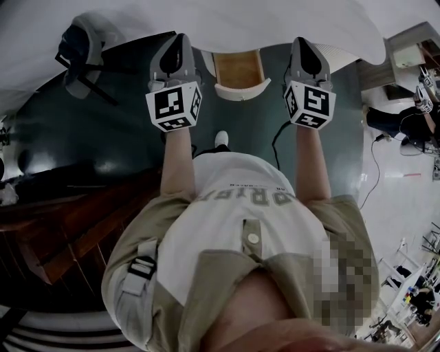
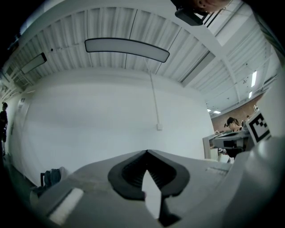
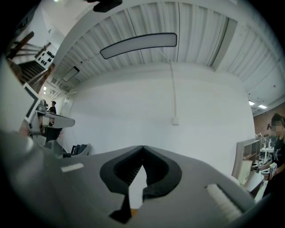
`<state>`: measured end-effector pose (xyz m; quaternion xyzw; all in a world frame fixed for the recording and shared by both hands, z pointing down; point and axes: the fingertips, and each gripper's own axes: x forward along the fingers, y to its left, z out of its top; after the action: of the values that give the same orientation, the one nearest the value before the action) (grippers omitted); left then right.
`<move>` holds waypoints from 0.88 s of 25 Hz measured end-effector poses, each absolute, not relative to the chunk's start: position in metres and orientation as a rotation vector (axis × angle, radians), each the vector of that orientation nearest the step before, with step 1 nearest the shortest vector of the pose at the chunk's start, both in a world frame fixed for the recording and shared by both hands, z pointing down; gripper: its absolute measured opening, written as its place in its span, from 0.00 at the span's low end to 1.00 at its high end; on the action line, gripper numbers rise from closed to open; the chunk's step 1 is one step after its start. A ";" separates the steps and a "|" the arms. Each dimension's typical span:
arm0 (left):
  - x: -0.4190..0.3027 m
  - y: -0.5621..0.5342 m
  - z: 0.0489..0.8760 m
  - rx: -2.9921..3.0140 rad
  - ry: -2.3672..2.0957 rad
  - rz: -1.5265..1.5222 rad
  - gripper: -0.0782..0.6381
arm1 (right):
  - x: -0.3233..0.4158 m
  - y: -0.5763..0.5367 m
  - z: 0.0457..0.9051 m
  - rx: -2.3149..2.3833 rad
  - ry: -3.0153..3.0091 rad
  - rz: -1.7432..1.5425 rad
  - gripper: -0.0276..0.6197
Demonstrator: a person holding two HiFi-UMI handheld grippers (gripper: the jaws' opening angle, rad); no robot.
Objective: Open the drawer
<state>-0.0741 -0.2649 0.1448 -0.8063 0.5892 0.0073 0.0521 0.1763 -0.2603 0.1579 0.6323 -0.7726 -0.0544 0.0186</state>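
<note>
Both hands are held out level, the left gripper [image 1: 179,42] and right gripper [image 1: 306,45] each with fingers pressed together on nothing. Between them, slightly lower and a shade nearer the left, the drawer [image 1: 238,69] juts toward the person from under the white worktop [image 1: 275,20], its long axis running near to far. Its wooden inside looks bare.

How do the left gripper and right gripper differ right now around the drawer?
The left gripper is held left of the drawer, the right gripper right of it. The left gripper's marker cube shows a different pattern from the right gripper's. Shared: both have jaws shut with nothing between them, neither gripping the drawer.
</note>
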 end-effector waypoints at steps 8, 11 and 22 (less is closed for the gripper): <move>-0.081 -0.263 0.146 -2.454 1.799 0.035 0.12 | 0.171 -0.258 0.153 1.975 -2.387 -0.207 0.05; -0.082 -0.263 0.147 -2.457 1.802 0.038 0.12 | 0.171 -0.257 0.152 1.974 -2.369 -0.224 0.05; -0.083 -0.263 0.147 -2.476 1.791 0.040 0.12 | 0.166 -0.252 0.138 1.964 -2.390 -0.262 0.05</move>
<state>-0.0830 -0.2626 0.1473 -0.8095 0.5855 0.0130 0.0427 0.1659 -0.2524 0.1381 0.6324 -0.7698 -0.0843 0.0187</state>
